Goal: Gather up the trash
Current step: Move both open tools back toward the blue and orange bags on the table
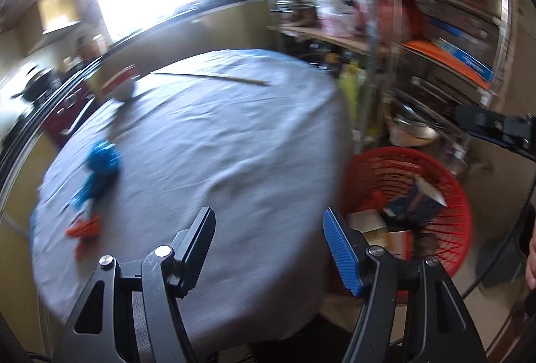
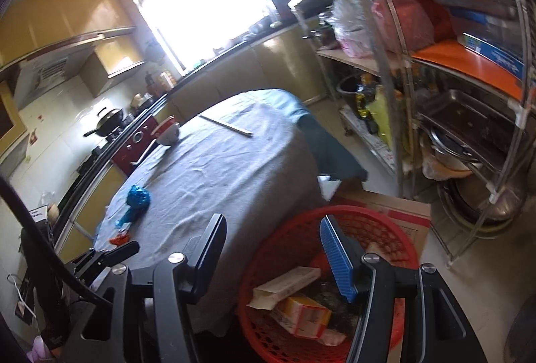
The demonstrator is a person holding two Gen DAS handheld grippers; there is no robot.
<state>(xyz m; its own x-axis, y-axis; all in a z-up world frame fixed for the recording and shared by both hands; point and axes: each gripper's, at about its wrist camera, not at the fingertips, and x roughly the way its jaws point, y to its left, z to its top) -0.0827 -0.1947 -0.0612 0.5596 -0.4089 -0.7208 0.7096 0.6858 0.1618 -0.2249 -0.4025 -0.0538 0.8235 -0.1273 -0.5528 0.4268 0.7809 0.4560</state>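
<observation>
Right now both my grippers are empty: the left gripper (image 1: 268, 242) has its jaws apart over the table edge, and the right gripper (image 2: 271, 249) hangs half open above the red basket (image 2: 284, 239). Remaining trash, a crumpled blue wrapper (image 1: 102, 162) and an orange scrap (image 1: 83, 227), lies at nine o'clock on the tablecloth (image 1: 207, 135). Pinching cloth along with the wrapper could drag the bowl (image 1: 120, 84) at eleven.
</observation>
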